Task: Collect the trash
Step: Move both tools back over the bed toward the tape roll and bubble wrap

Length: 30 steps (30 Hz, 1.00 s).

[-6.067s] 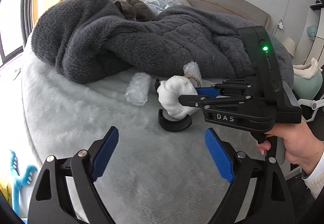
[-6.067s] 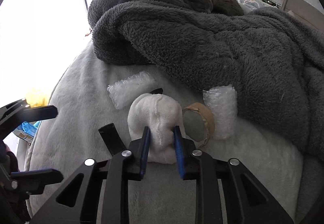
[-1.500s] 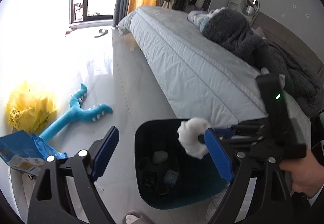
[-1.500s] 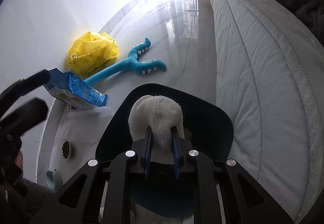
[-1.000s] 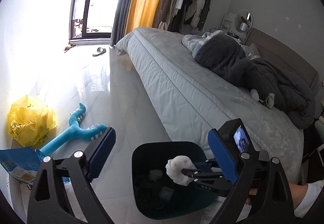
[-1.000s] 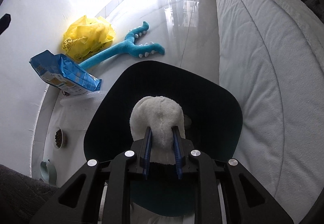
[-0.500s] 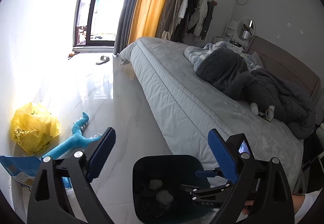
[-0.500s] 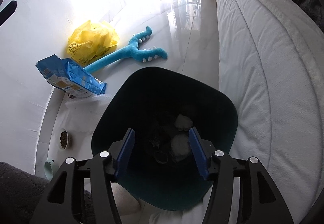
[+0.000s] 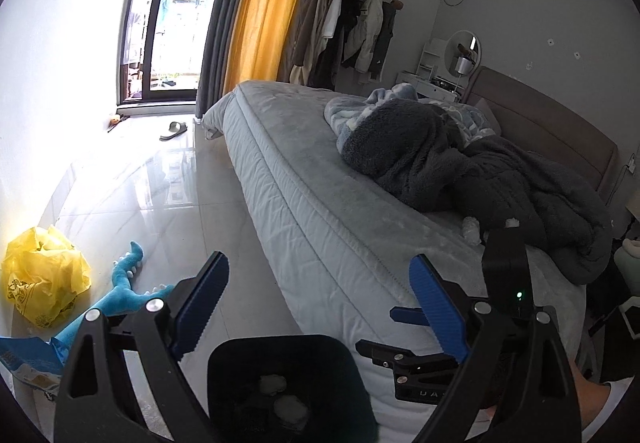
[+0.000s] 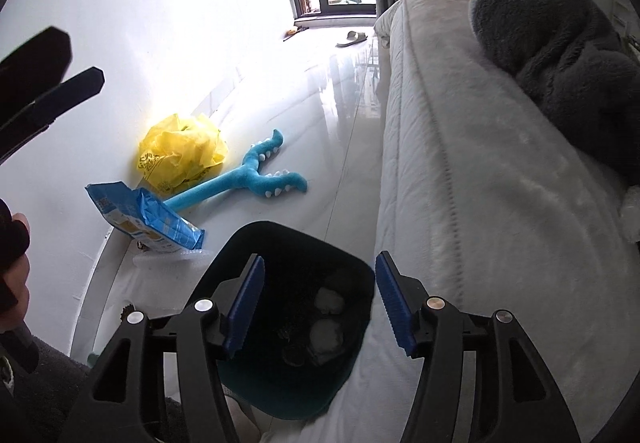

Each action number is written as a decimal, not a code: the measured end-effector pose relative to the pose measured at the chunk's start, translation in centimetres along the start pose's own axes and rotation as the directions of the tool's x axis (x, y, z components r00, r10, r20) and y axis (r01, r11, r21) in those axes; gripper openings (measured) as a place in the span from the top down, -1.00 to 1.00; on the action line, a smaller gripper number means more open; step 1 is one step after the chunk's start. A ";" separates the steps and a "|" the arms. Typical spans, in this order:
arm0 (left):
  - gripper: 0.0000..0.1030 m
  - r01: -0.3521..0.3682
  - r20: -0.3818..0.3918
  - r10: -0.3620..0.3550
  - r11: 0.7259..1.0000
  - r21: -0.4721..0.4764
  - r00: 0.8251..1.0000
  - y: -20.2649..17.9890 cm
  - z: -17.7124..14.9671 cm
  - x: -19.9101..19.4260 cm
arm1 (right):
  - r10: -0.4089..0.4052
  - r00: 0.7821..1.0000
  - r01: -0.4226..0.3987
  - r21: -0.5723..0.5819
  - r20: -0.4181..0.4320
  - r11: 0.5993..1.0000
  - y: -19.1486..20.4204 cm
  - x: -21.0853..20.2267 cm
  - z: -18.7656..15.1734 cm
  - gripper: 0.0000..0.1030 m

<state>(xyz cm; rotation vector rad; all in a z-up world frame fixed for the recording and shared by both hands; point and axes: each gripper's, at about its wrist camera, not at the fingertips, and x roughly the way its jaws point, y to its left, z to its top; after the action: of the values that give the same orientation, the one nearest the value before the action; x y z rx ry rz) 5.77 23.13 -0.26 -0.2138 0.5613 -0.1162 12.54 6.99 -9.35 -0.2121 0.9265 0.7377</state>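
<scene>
Right wrist view looks down into the dark, round-cornered trash bin point(image 10: 292, 243) standing on the glossy white floor point(image 10: 320, 131), just beside the long edge of the grey bed point(image 10: 460, 163). Two pale crumpled wads point(image 10: 326, 335) lie at its bottom among darker scraps. The right tool point(image 10: 318, 301) hangs directly above the bin mouth; its blue-padded jaws are opening, at a middling spread, with nothing between them.

The trash not yet collected lies on the bed. In the left wrist view, a small clear bubble-wrap roll point(image 9: 471, 230) rests at the foot of the dark grey fleece blanket point(image 9: 460, 171), near the bed's far side edge, and a second pale scrap point(image 9: 512, 222) peeks out just beyond, half hidden by the right tool's black body. The roll seems to stand roughly upright against the blanket fold, though it is too small to be sure of its long axis. In the right wrist view a bit of the same wrap point(image 10: 631, 215) shows at the frame's right edge.

The left tool point(image 9: 320, 307) is spread wide and empty, over the floor and the bin's near rim. By my reading, the drop is done and the next reach goes from the bin up and across the mattress toward the blanket's edge. The right tool sits on the bed side of the bin and looks nearer the roll.

By the wall lie a crumpled yellow plastic bag point(image 10: 182, 151), a blue plush toy point(image 10: 248, 179) and a blue printed pouch point(image 10: 144, 219).
</scene>
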 end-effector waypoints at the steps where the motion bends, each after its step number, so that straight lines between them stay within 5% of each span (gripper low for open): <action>1: -0.80 0.011 -0.001 -0.011 1.000 0.001 1.000 -0.5 0.2 0.3 | -0.008 1.000 0.008 0.004 0.010 1.000 -0.7 -0.5 0.1 -0.14; 16: -0.68 0.065 -0.057 -0.064 0.998 0.013 0.996 -6.8 2.2 6.8 | -0.121 0.983 0.106 0.111 0.137 0.988 -12.2 -7.0 0.7 -0.15; 30: -0.61 0.135 -0.138 -0.124 0.988 0.072 0.983 -13.6 2.6 13.0 | -0.254 0.953 0.220 0.201 0.164 0.955 -21.7 -11.4 -1.4 -0.15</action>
<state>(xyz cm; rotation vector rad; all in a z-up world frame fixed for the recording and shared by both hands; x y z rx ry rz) 17.40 8.23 -1.62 -0.1646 0.6744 -0.2808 21.60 -15.25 -4.22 -0.0899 0.7660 0.4388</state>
